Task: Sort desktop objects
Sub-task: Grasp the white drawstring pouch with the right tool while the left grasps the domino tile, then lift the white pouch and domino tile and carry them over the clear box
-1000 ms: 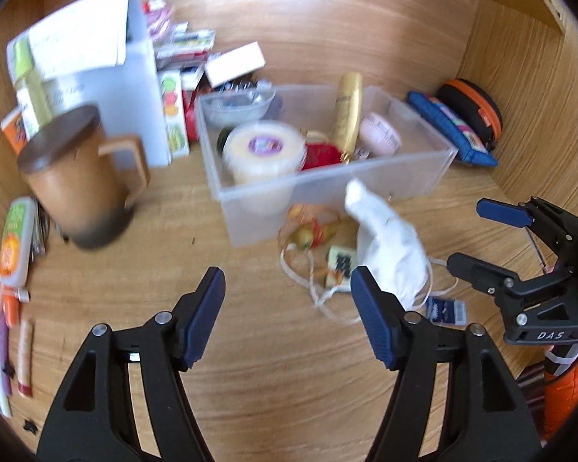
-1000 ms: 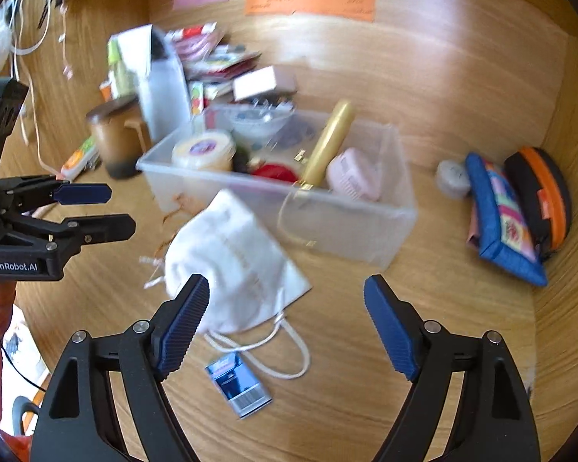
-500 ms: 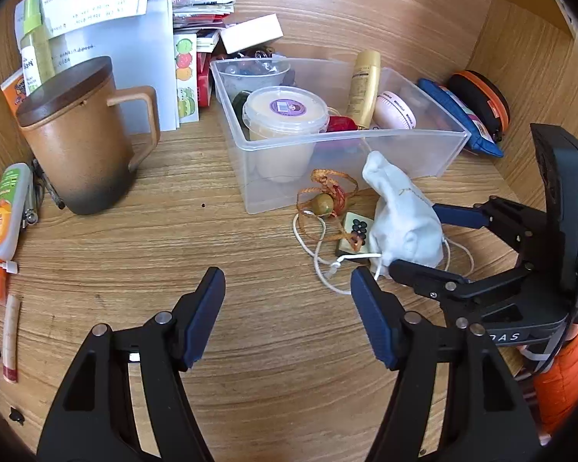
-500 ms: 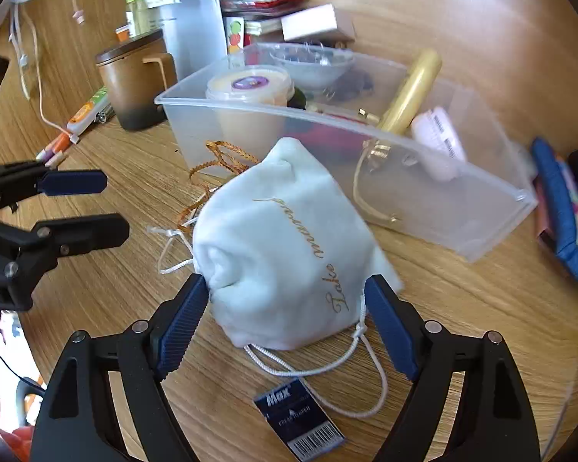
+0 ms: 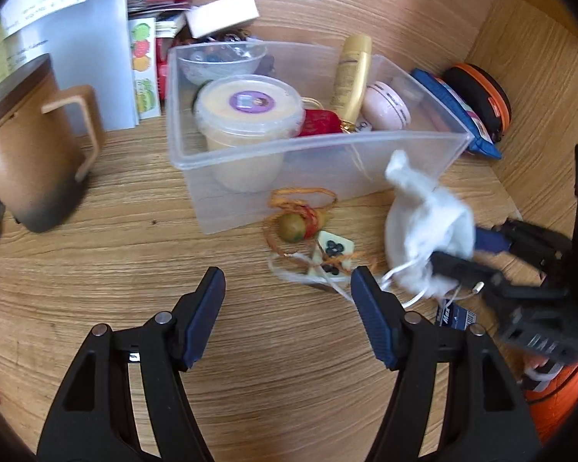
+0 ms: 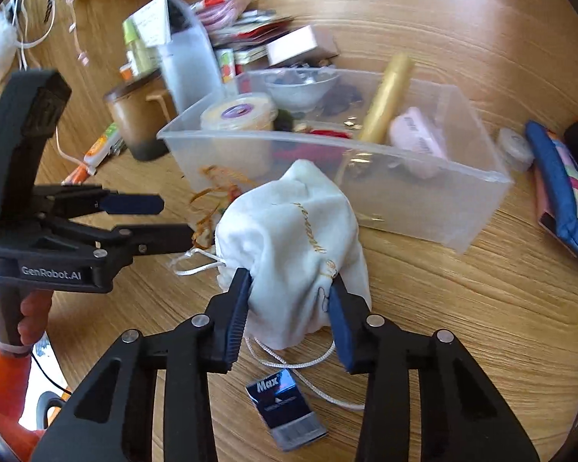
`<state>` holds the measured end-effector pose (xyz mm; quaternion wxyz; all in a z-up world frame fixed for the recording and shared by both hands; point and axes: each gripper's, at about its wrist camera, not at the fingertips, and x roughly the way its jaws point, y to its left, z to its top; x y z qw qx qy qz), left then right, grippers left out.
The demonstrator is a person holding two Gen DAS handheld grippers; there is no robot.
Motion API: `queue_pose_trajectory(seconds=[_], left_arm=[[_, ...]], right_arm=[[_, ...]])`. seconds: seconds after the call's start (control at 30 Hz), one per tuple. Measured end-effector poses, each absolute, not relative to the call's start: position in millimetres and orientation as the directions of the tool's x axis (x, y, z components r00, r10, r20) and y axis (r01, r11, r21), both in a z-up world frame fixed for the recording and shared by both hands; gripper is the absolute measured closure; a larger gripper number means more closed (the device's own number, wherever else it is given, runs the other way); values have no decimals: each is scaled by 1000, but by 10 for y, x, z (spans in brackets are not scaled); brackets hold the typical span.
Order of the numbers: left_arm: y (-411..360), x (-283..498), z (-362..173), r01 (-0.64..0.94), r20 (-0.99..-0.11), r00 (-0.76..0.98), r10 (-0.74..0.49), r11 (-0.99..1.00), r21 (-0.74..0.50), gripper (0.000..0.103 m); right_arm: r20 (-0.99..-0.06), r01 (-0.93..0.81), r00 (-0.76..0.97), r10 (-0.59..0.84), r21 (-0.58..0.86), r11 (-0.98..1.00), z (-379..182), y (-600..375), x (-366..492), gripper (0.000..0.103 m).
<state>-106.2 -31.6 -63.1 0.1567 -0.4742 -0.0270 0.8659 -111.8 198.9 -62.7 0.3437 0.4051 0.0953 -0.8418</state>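
Observation:
A white drawstring pouch (image 6: 293,246) with gold lettering stands on the wooden desk in front of a clear plastic bin (image 6: 424,200). My right gripper (image 6: 289,304) is shut on the pouch's lower part; it also shows in the left wrist view (image 5: 454,250), gripping the pouch (image 5: 424,223). My left gripper (image 5: 289,308) is open and empty above bare desk, seen from the right wrist view (image 6: 162,219) left of the pouch. The bin (image 5: 327,154) holds a lidded tub (image 5: 248,111), a gold bottle (image 5: 352,73), a pink case and a glass bowl.
A brown lidded mug (image 5: 27,146) stands at the left. An orange cord with a bead (image 5: 294,225), a mahjong tile (image 5: 333,248) and a small blue "Max" card (image 6: 289,404) lie on the desk. A blue pouch (image 6: 558,188) and an orange case (image 5: 481,96) sit at the right.
My right gripper has closed on the white pouch, which was between its open jaws half a second ago. The left gripper stays open and has shifted slightly.

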Motion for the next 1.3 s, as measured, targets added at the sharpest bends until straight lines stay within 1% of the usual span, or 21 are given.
queue_pose_trajectory(seconds=[0.37,0.4,0.43,0.53,0.6,0.77,0.8,0.83,0.9,1.1,1.23,1.3], left_arm=[[-51,-1032,-752,-289,-825,-468,316,-937,-195,36],[-17,-1044,-753,-292,-824,-467,320,-936,-198,40],[8,-1052,-750,-296,-825,-463,323,-934,-199,48],[115,-1057,-751,-314,-833,-457,313,-933,-178,58],[153,-1078,-749,-312,-833,-460,306,-935,-171,59],[202,-1179,-753,-299,-836,-467,287,-941,-156,59],[221,-1192,-755,-301,-836,-472,280,-943,-145,61],[243,-1196,-759,-302,-837,-479,266,-945,-128,70],[264,-1194,-765,-309,-837,-487,249,-946,-101,79],[220,-1111,-700,-309,-825,-503,259,-945,-108,79],[182,-995,-521,-315,-797,-546,259,-945,-92,79],[196,-954,-428,-314,-781,-569,256,-946,-81,79]], right_arm=[[-664,523,-561,-495,180,-833,-245,2727,-1349,69],[-656,523,-562,-503,189,-831,-228,2762,-1352,69],[-651,526,-563,-509,192,-828,-211,2786,-1353,69],[-654,533,-576,-490,153,-832,-209,2742,-1315,69],[-657,541,-580,-482,132,-831,-222,2702,-1299,69],[-659,561,-564,-498,138,-816,-267,2670,-1291,69],[-658,563,-563,-500,137,-815,-270,2663,-1288,69],[-659,568,-561,-501,135,-812,-274,2654,-1283,69],[-661,572,-559,-500,129,-810,-277,2635,-1274,69],[-636,599,-574,-516,103,-794,-137,2579,-1181,69],[-619,612,-589,-520,79,-787,-14,2511,-1116,69],[-611,618,-594,-523,70,-783,33,2475,-1082,71]])
